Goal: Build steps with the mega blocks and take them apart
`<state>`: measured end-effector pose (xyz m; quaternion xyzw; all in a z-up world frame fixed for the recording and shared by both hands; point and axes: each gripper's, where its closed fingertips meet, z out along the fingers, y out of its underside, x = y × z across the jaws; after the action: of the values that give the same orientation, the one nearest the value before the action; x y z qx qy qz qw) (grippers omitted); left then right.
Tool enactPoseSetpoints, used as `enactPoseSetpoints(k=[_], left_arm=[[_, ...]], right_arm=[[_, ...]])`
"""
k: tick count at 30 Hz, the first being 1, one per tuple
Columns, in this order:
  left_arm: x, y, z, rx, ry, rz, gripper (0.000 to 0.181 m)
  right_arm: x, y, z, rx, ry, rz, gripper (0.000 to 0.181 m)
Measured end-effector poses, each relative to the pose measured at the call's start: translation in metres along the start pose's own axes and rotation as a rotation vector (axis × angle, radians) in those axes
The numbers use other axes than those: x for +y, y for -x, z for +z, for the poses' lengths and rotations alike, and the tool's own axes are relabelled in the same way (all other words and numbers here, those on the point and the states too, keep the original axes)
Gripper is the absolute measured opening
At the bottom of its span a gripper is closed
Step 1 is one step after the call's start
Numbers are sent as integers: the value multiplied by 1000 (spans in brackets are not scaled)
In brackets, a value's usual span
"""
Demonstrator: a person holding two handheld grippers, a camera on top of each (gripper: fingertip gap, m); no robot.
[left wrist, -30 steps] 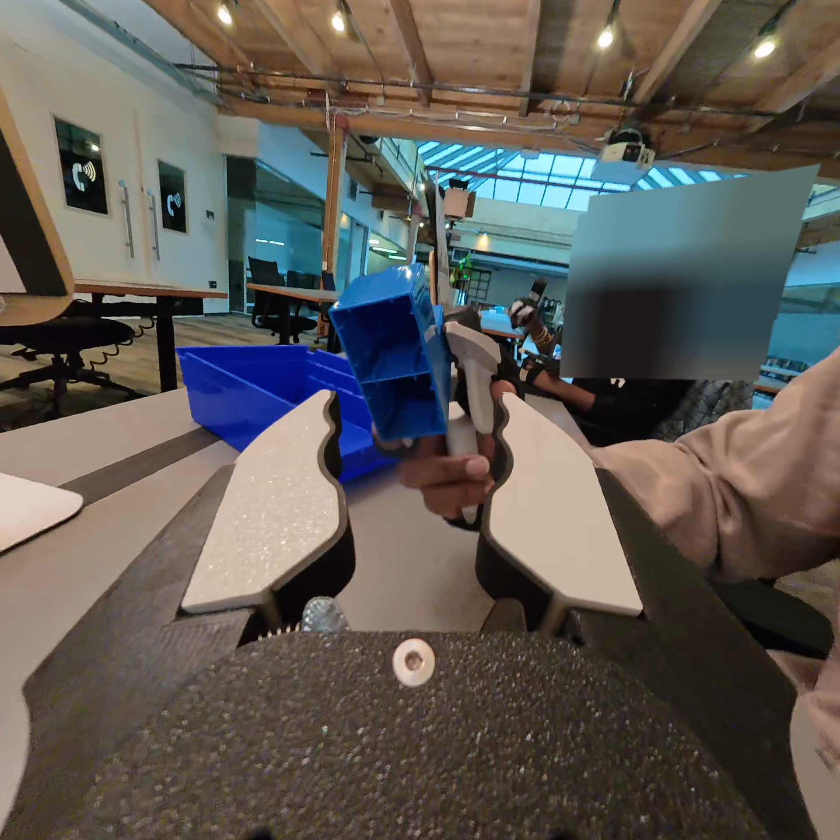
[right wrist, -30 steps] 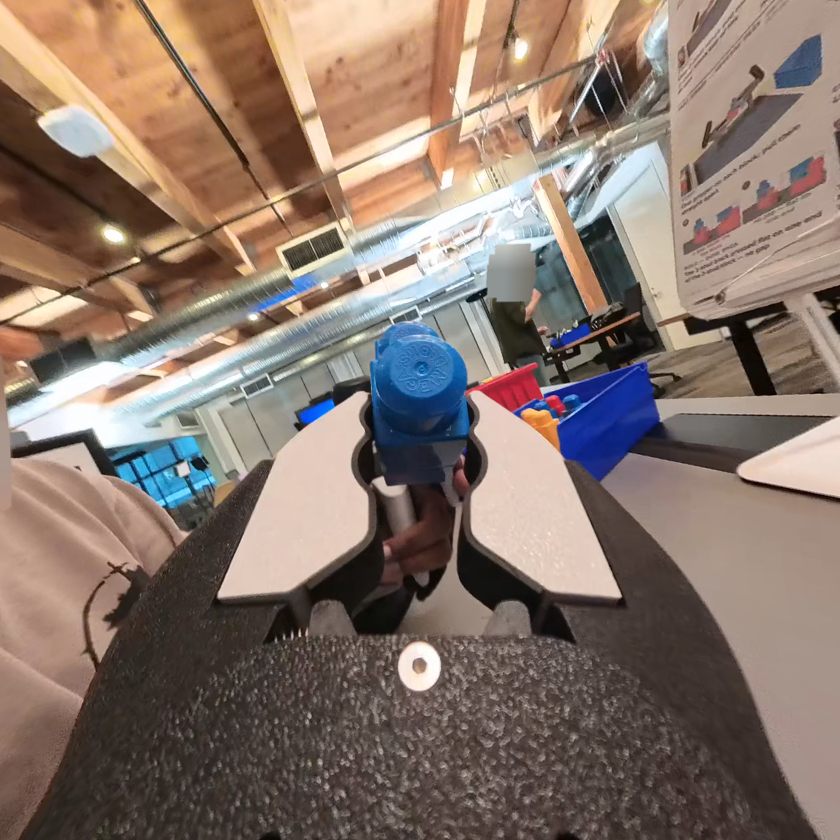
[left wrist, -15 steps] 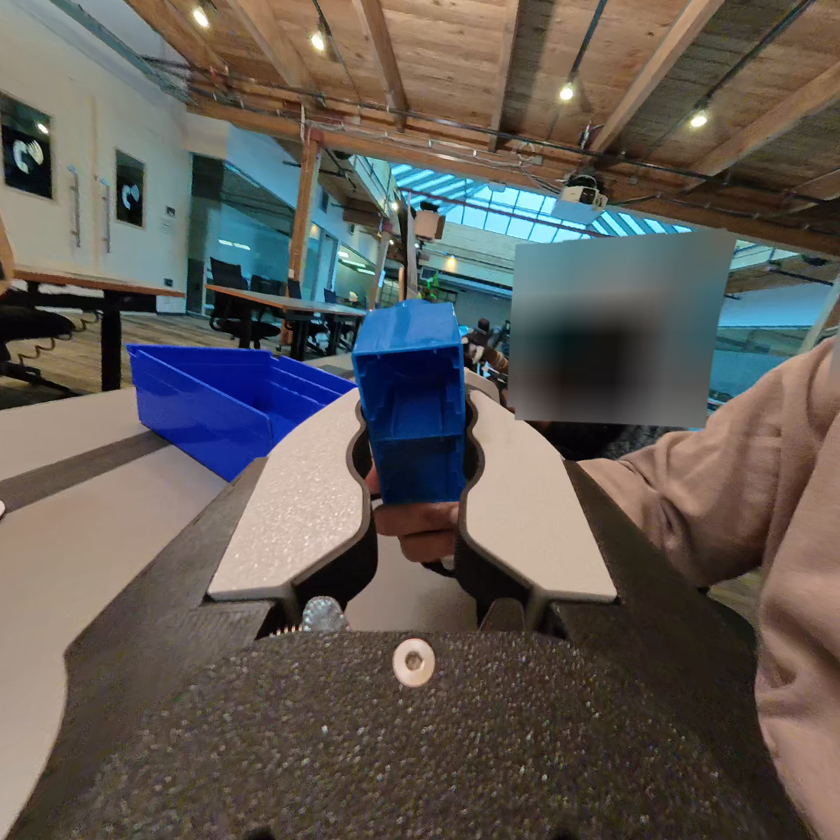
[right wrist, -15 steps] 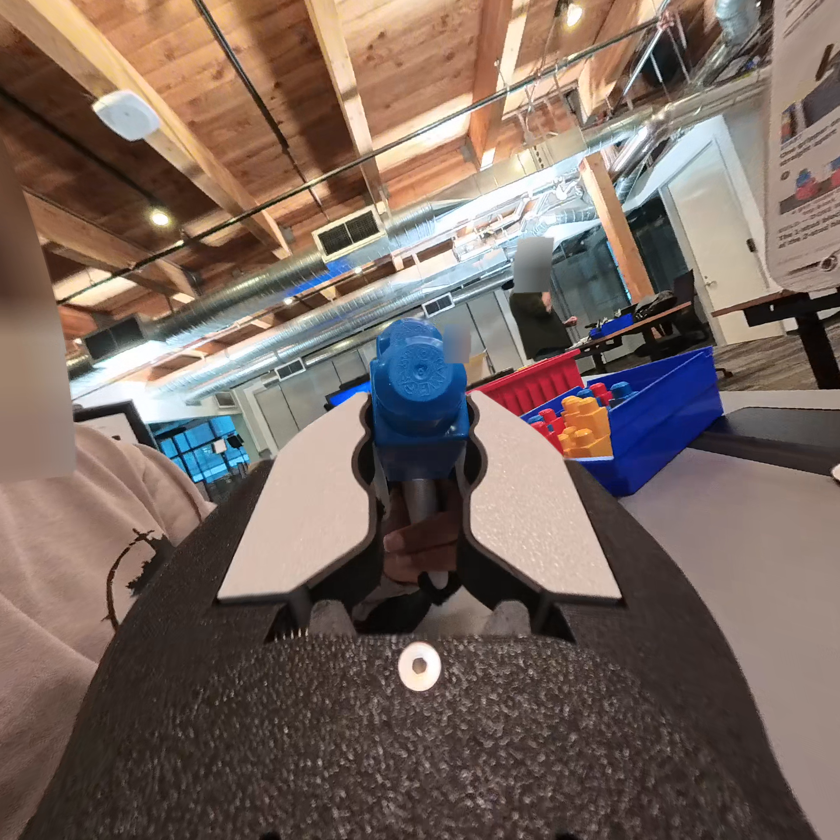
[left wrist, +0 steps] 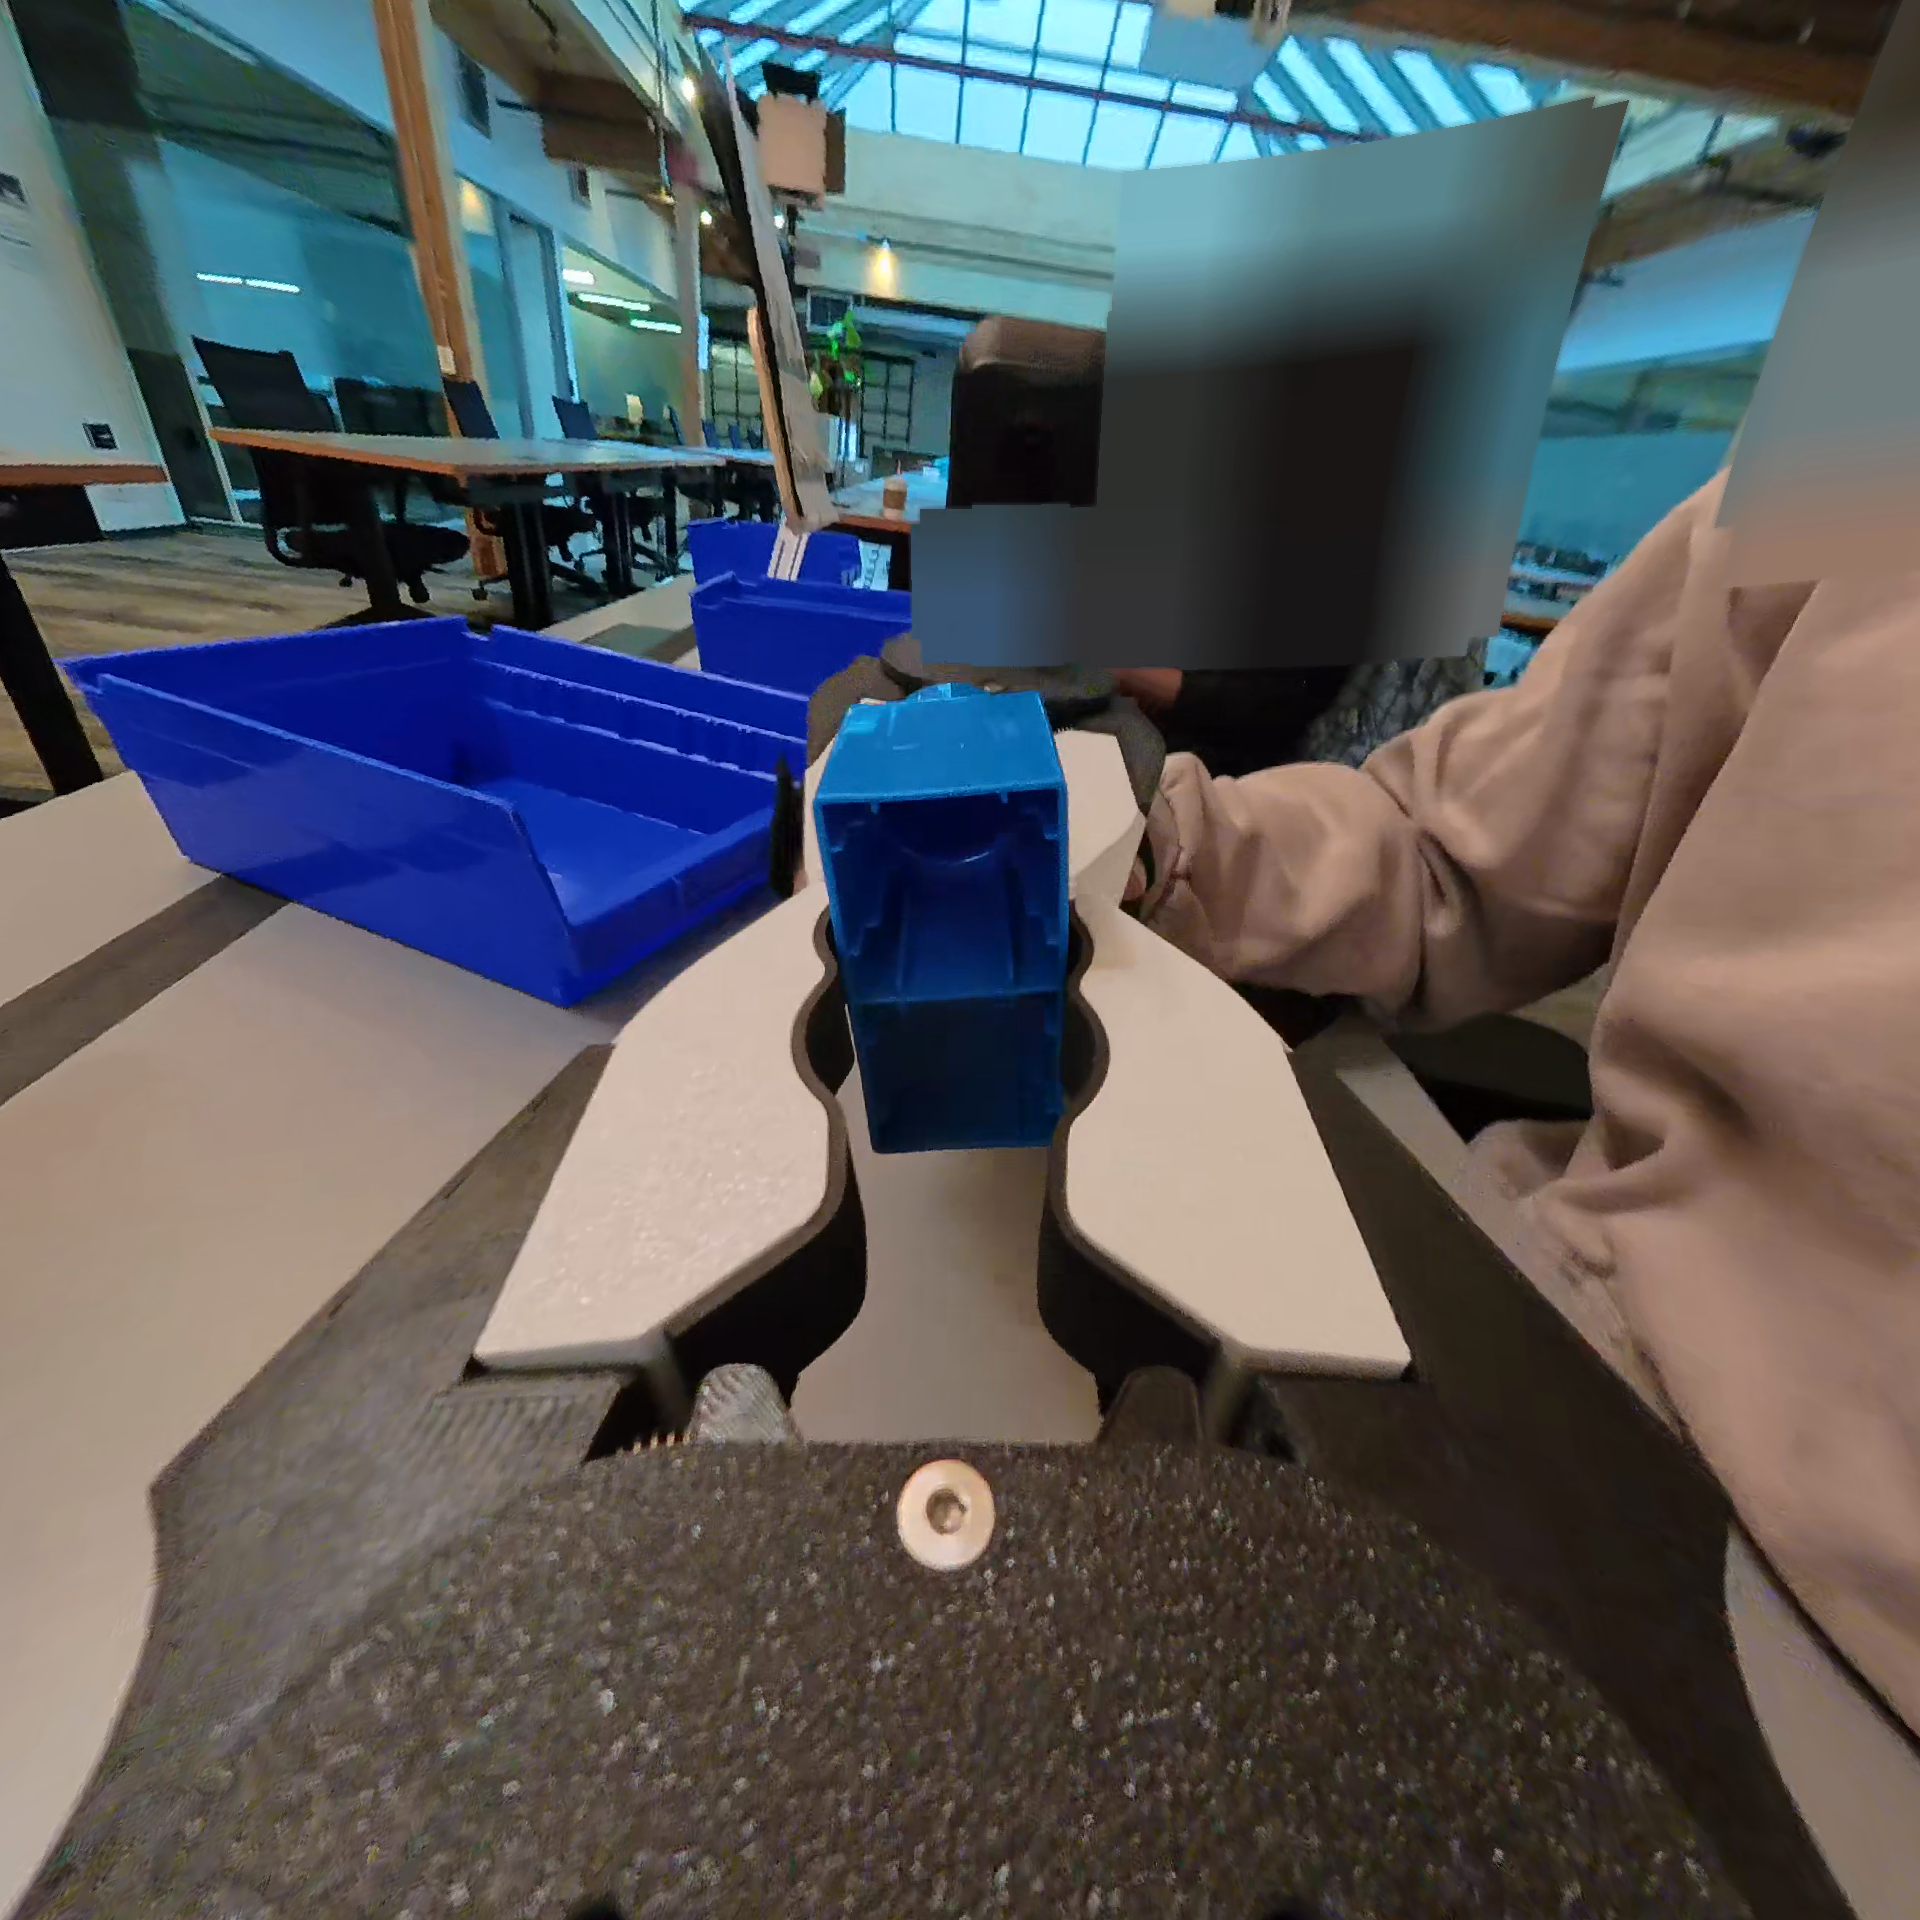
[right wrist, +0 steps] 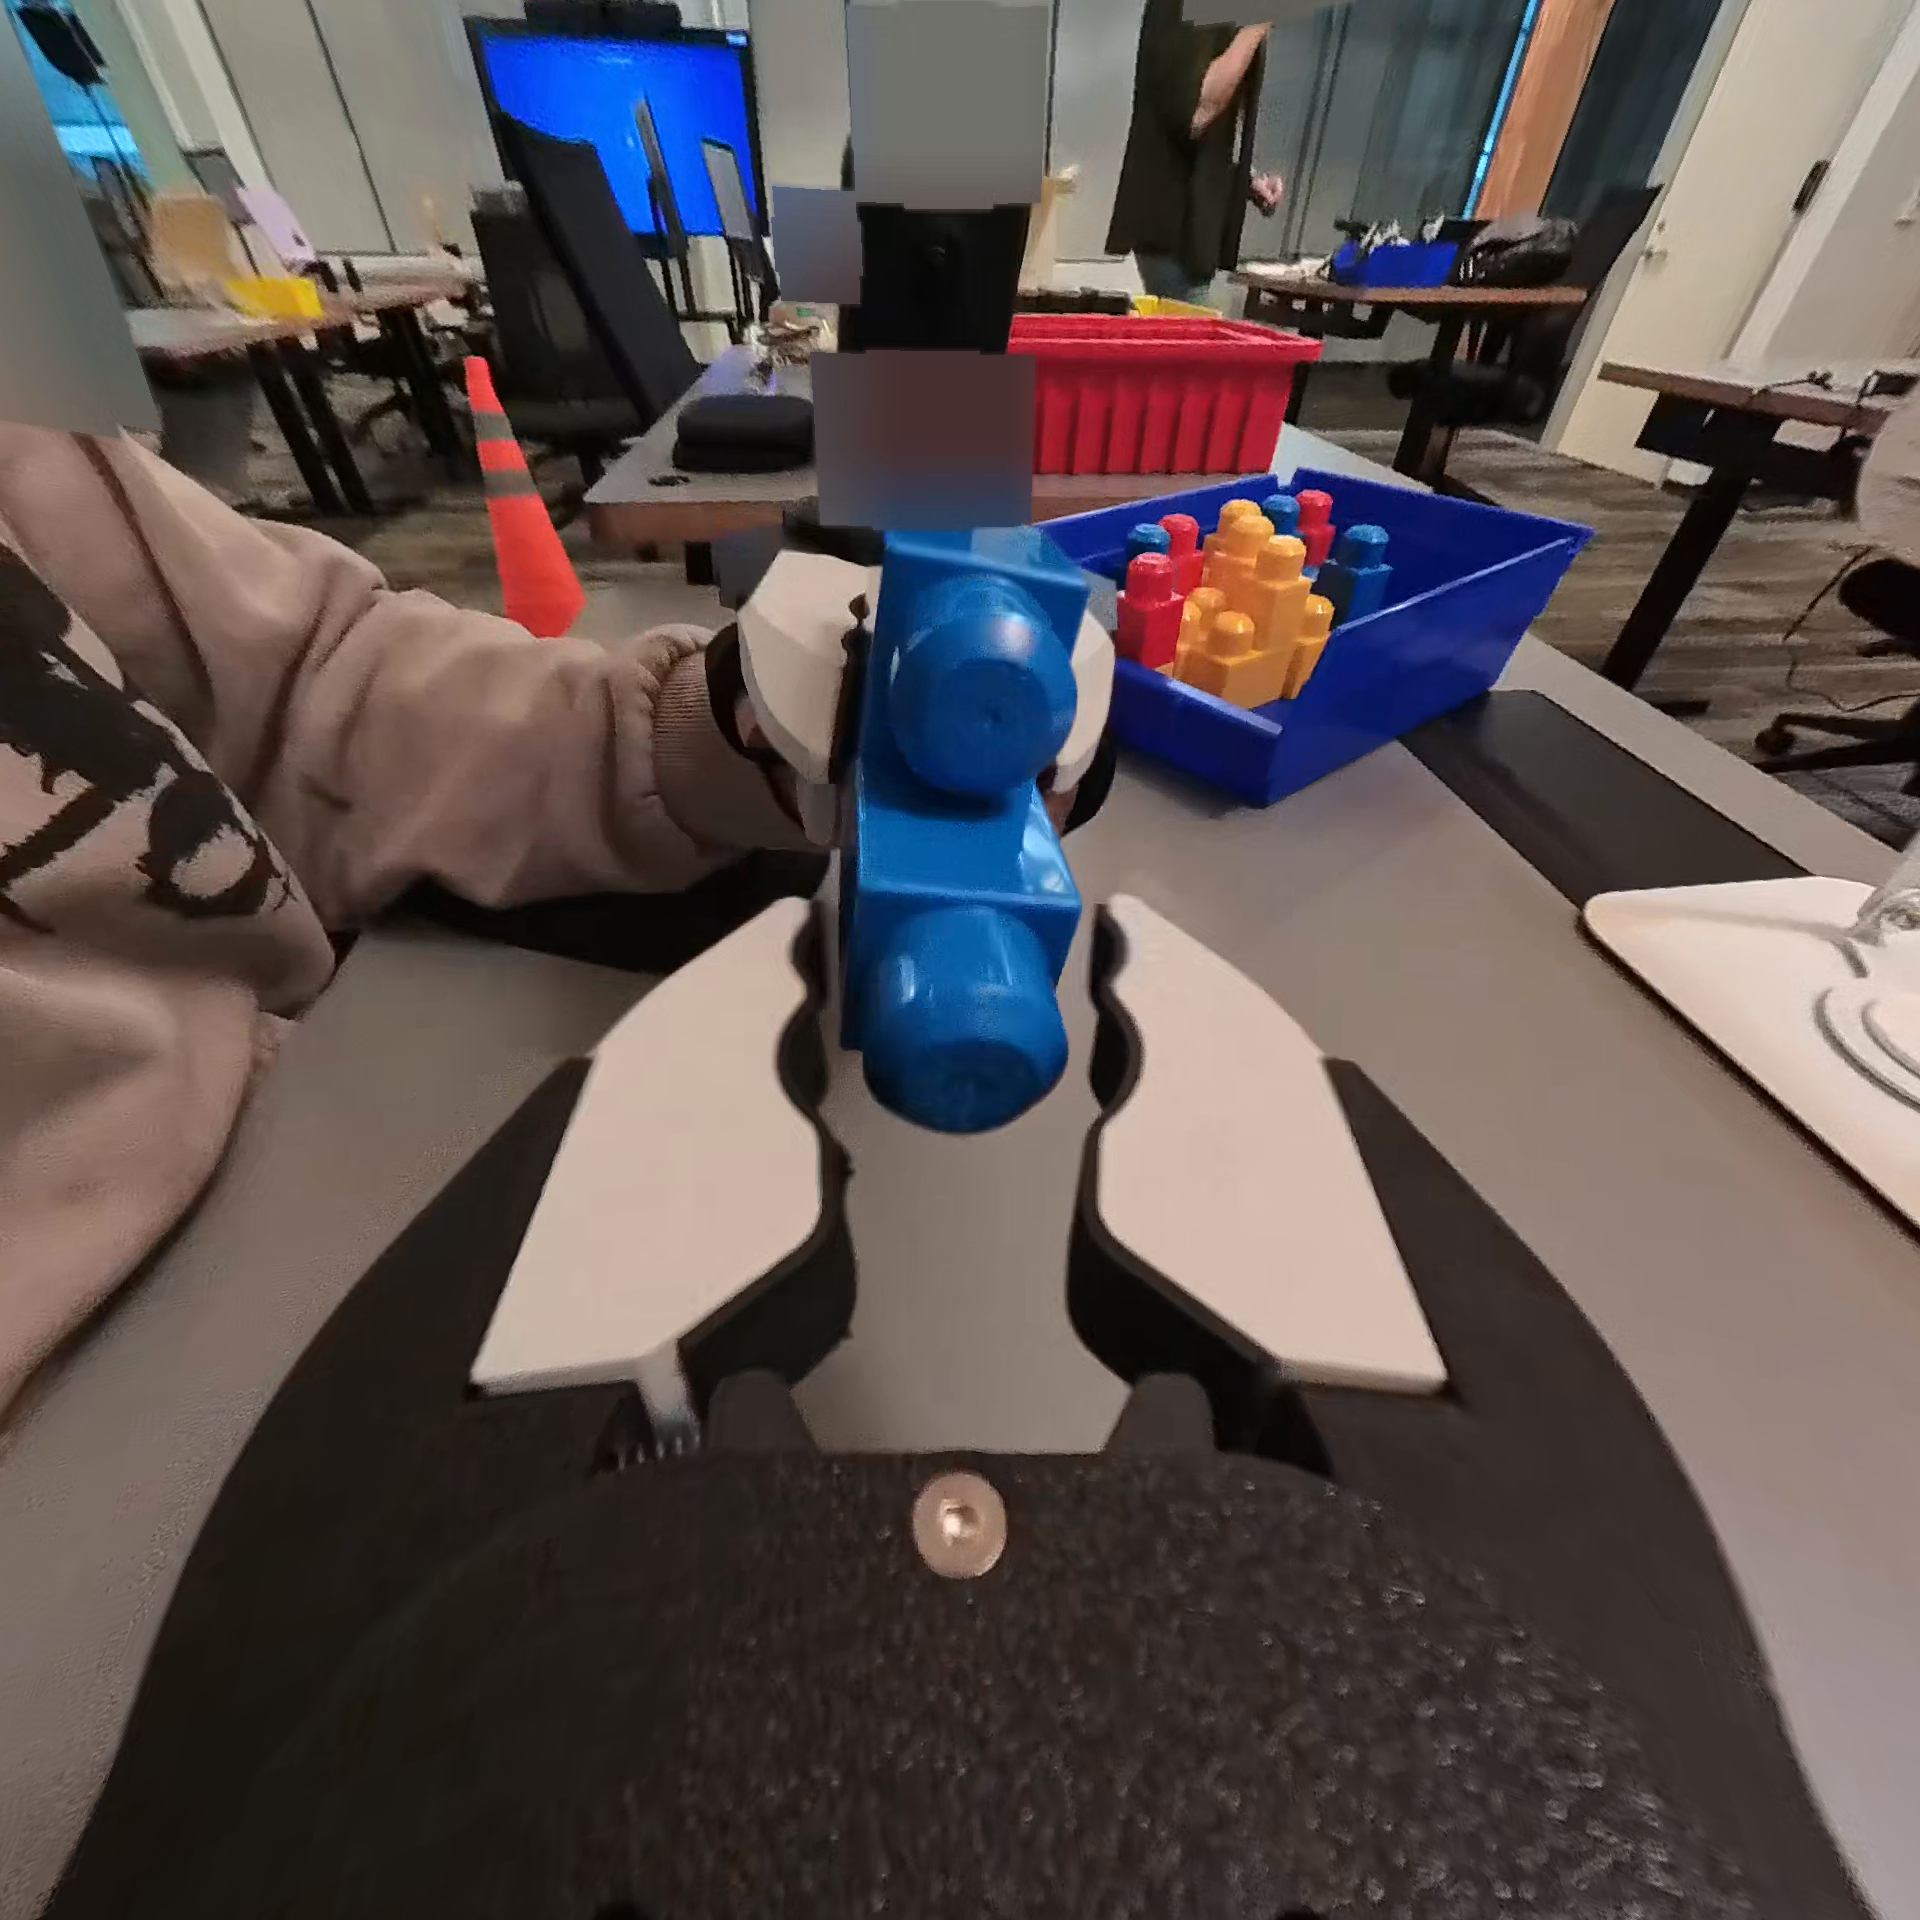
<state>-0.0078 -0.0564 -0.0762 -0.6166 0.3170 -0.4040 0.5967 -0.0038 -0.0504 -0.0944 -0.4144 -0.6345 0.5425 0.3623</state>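
Evidently light, stiff and slick, the block (left wrist: 951, 935) sits clamped in the left gripper (left wrist: 951, 997); right gripper (right wrist: 961, 997) apart around its studs.

**Open office under a glazed roof**

A skylight (left wrist: 1039, 114) of slanted panes spans the far ceiling, letting in cool blue daylight. Long wooden desks (left wrist: 468, 457) with black chairs (left wrist: 260, 384) stand at far left on a wood-plank floor (left wrist: 187, 582). Timber posts (left wrist: 416, 208) rise beside glass partitions. Opposite, a glowing blue screen (right wrist: 623, 125) hangs on the far wall (an orange cone (right wrist: 520, 509) stands on the floor nearby).
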Motion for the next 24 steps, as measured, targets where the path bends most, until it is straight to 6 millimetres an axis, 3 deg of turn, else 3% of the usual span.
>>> enactPoseSetpoints(k=[1, 10, 15, 20, 24], left_arm=[[1, -1, 0, 2, 10, 7, 37], [0, 0, -4, 9, -7, 20, 37], [-14, 18, -27, -84, -55, 48, 37], [-1, 26, -21, -119, -15, 49, 37], [2, 28, -20, -131, -5, 50, 37]], right_arm=[[0, 2, 0, -15, -11, -5, 39], [-1, 3, -9, -35, 21, -7, 36], [-22, -24, -59, 89, -34, 14, 36], [-33, -61, -102, 303, -25, 76, 37], [-33, -106, -144, 534, 119, 95, 37]])
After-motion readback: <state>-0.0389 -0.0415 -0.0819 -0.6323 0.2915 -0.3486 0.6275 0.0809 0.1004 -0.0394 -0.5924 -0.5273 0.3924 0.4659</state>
